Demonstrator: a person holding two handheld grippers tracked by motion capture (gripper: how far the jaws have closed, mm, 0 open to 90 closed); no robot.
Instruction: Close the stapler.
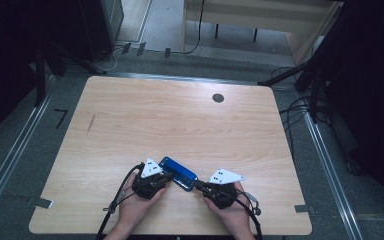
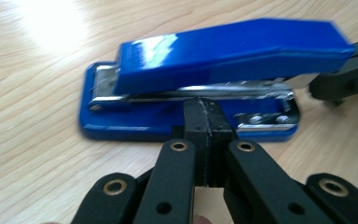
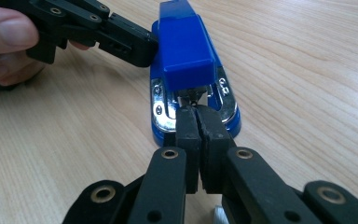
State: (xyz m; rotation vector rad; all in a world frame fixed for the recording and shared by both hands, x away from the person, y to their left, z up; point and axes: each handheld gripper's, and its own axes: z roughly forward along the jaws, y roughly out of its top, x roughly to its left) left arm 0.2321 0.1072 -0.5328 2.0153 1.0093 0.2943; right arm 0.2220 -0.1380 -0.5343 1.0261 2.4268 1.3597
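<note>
Here, glossy blue stapler (image 2: 223, 51) with chrome insides.

a stapler (image 1: 179, 173) lies on the table (image 1: 180, 120) near its front edge, about midway across, angled so one end points toward the far left and the other toward the near right. the left gripper (image 1: 164, 178) sits just left of it, its tip against the stapler's long side. the right gripper (image 1: 200, 185) sits just right, its tip at the stapler's near-right end. a small round disc (image 1: 218, 98) lies well behind, toward the far right.
</note>
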